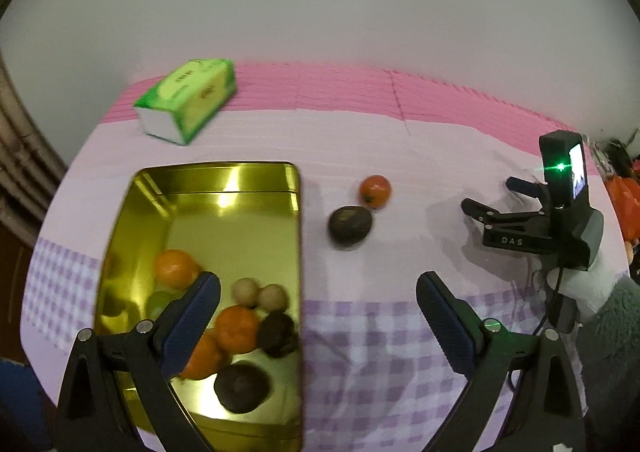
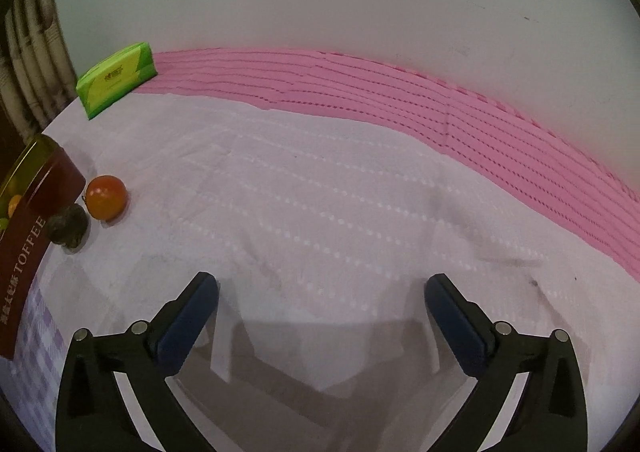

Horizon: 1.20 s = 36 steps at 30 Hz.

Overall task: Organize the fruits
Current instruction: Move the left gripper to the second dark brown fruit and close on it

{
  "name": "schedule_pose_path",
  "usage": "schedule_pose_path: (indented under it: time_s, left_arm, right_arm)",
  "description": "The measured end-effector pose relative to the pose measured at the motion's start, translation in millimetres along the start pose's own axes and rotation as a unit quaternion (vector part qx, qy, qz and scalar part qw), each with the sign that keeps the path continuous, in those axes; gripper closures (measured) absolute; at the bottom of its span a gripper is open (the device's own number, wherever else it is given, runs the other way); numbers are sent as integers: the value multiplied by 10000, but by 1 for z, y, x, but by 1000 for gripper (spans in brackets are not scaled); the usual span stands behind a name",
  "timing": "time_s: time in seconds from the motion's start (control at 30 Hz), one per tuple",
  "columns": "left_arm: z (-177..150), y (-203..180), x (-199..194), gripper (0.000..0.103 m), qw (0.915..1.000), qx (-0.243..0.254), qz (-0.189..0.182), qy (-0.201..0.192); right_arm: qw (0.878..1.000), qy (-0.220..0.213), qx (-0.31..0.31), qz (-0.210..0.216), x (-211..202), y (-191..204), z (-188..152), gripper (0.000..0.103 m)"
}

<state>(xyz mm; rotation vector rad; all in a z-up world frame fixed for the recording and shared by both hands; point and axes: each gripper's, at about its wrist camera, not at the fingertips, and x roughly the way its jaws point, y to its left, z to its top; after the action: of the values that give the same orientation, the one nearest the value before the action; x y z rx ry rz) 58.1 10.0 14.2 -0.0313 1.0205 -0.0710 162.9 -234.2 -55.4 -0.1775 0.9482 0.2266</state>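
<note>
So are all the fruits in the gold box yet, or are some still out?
Mostly done. The tin already holds several fruits: oranges, two pale round ones and dark ones. Nothing is in hand now: the left gripper and right gripper are both open and empty. Two fruits are left on the cloth beside the tin: a red-orange fruit and a dark fruit.

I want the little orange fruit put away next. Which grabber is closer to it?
Left, I think. The left gripper hangs just in front of the orange fruit; the right gripper sits further off to its side.
</note>
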Motion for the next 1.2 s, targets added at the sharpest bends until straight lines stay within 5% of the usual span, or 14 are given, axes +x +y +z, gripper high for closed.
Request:
schedule_pose_path:
  time_s: [0.23,0.6,1.0,1.2]
  left_arm:
    - [10,-32,16,10,9994,338,-66,97]
    - [26,-49,45,52,9975,399,-412,406]
    - [33,-57,77,63,9979,429,-124,475]
    - [33,-57,76,63,9974,357,-361,512]
  right_arm:
    - [10000,0,-13,5,0,0,0,0]
    - [10000,-1,-12,7,0,0,0,0]
    - [10000,-2,-13,8,1,0,0,0]
    - [10000,-1,-13,7,1,0,0,0]
